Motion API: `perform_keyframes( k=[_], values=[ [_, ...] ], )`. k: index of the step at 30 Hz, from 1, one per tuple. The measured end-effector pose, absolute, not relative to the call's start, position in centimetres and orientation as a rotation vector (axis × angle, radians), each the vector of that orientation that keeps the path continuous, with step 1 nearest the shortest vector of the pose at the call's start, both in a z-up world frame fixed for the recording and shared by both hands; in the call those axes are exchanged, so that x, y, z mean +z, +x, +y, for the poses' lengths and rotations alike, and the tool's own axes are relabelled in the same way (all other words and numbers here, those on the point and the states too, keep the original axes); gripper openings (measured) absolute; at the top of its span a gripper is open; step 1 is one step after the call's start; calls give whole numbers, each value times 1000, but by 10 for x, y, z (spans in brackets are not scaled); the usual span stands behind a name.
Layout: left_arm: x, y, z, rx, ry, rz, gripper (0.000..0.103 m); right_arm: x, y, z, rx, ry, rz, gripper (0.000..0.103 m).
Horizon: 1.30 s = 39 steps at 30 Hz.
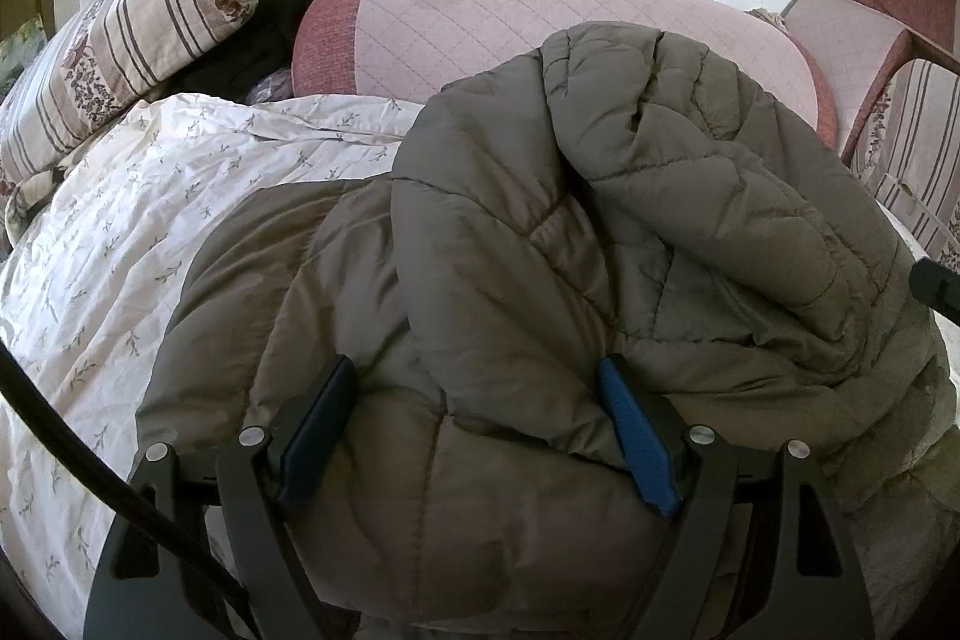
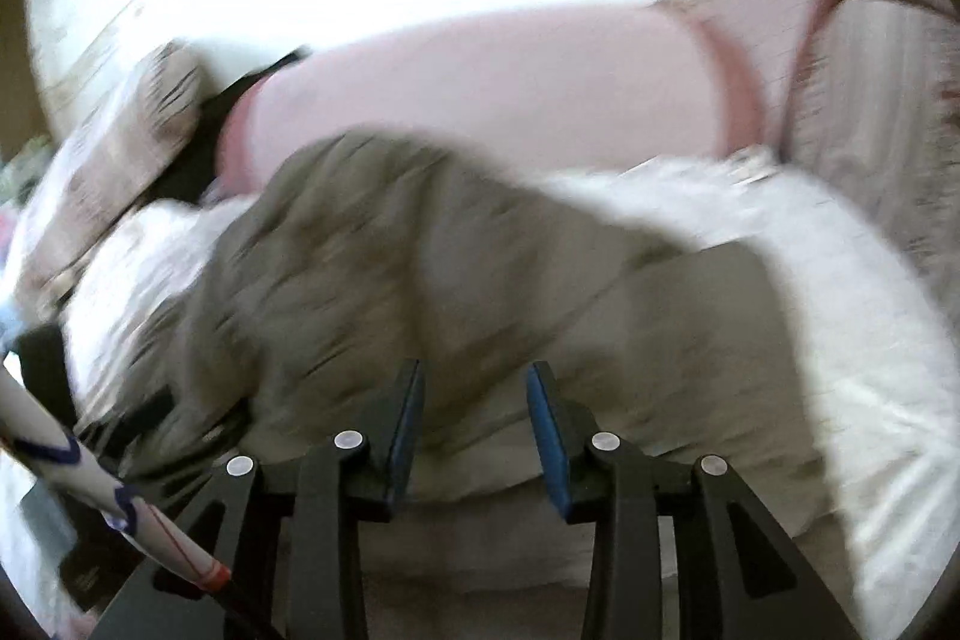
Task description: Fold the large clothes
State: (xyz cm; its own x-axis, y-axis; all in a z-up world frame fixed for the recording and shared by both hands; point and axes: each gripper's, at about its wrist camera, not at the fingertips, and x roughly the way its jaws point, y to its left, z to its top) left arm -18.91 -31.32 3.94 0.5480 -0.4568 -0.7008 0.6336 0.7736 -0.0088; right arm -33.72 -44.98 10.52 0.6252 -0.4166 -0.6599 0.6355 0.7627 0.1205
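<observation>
**Quilted jacket heaped on the bed, both your grippers over it**

Around your work: a pink quilted bolster (image 1: 540,34) runs across the head of the bed, with a striped floral pillow (image 1: 138,34) leaning at its left end and a dark garment (image 1: 264,34) wedged between the two. A red-and-pink cushioned chair (image 1: 870,16) stands off to the right. The white sprigged bedsheet (image 1: 120,250) lies rumpled and bare to the left of the olive quilted jacket (image 1: 600,250), which sits bunched in thick folds, one flap thrown over the rest. A black cable (image 1: 72,448) crosses the lower left corner of the left wrist view.

Your left gripper (image 1: 480,430) tilts down onto the jacket, jaws spread wide, a puffed fold bulging up between them and touching both pads; whether they truly pinch it, you cannot tell from here.

Your right gripper (image 2: 477,436) also angles down, its view smeared by motion. Its jaws stand partly apart above the jacket's near edge, nothing clamped.
</observation>
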Motion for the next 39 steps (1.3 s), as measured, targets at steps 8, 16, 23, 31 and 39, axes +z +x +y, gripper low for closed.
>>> perform_keyframes(
  k=[8,16,23,31,39],
  values=[
    [39,-189,-313,-652,260,747,82,56,-337,-485,-630,501,806,41],
    [49,-193,-306,-645,238,752,82,73,-342,-463,-639,442,778,45],
    [72,-214,-287,-634,219,792,82,99,-358,-429,-547,445,766,45],
    [94,-285,-238,-632,327,717,82,128,-416,-373,-491,382,735,48],
    [75,-361,-162,-616,367,768,82,100,-493,-321,-459,455,792,50]
  ],
)
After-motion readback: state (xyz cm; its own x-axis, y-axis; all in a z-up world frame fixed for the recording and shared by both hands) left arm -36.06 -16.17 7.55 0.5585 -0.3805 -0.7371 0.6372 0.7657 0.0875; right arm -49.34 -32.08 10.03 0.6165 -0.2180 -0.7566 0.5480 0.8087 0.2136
